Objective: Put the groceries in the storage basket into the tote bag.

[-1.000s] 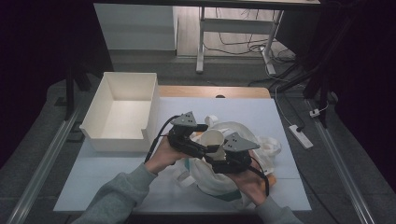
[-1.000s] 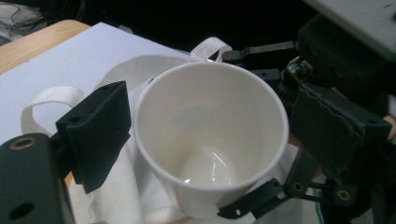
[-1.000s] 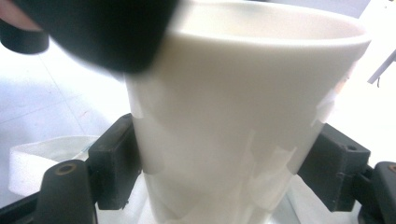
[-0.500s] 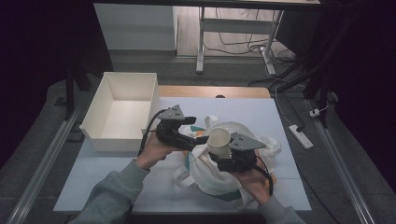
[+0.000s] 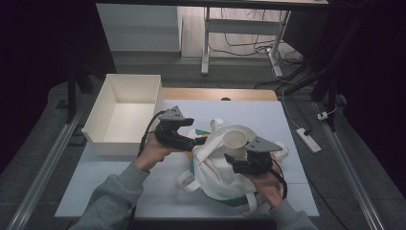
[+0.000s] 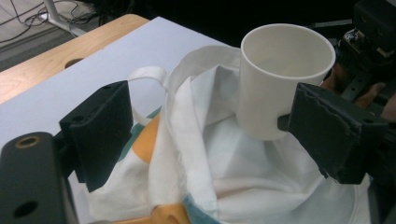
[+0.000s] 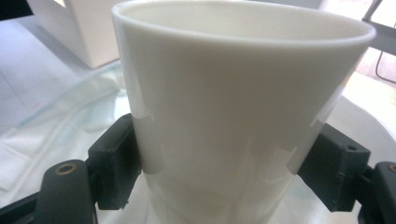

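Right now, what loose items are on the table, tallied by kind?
White cup, clamped in the right gripper above the bag: 1
White cloth bag with orange and teal patches: 1
White open bin at the table's left: 1
Total: 3

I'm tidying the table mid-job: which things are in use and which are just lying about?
In use:
white cup, held by right hand-held gripper
cloth bag
left hand-held gripper, open at the bag

Lying about:
white bin
power strip
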Demonstrator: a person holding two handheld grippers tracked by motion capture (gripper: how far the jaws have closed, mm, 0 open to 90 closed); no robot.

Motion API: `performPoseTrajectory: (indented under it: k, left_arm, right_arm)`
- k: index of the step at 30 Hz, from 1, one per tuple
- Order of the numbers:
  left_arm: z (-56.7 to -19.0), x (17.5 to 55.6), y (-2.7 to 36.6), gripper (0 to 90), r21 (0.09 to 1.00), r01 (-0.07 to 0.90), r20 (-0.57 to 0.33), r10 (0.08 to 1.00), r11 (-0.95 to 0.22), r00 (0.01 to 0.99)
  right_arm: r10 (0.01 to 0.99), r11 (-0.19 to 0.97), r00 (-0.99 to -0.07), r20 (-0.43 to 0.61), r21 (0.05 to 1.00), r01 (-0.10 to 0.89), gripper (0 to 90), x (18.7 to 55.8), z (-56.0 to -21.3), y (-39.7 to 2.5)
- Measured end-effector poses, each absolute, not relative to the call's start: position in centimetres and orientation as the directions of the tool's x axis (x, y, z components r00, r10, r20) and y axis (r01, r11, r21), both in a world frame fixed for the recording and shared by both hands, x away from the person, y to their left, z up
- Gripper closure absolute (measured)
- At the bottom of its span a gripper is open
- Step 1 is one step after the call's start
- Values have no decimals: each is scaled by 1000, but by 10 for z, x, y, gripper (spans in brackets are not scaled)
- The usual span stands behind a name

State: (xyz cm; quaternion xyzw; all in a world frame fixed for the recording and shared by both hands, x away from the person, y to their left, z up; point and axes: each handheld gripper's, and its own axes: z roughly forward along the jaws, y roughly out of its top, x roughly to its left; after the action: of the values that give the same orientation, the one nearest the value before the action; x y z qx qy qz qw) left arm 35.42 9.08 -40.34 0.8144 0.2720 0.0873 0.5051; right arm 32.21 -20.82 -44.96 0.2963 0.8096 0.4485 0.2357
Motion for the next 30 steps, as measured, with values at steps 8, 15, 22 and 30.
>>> performPoseTrajectory:
  k: [8, 15, 22, 30]
  left_arm:
    - [-405, 358, 98, 144, 867, 367, -134, 550, -338, 824]
    - [-405, 359, 101, 146, 865, 370, -134, 556, -338, 820]
    - [-406, 359, 100, 146, 862, 370, -133, 552, -345, 823]
    - [-406, 359, 102, 147, 863, 373, -136, 555, -340, 821]
  right_arm:
    - [714, 422, -692, -101, 852, 311, 222, 332, -459, -213]
    - [702, 454, -704, -109, 830, 324, 222, 338, -469, -205]
    - [707, 472, -696, -124, 816, 333, 222, 341, -477, -200]
    - [698, 495, -703, -137, 801, 336, 222, 344, -486, -195]
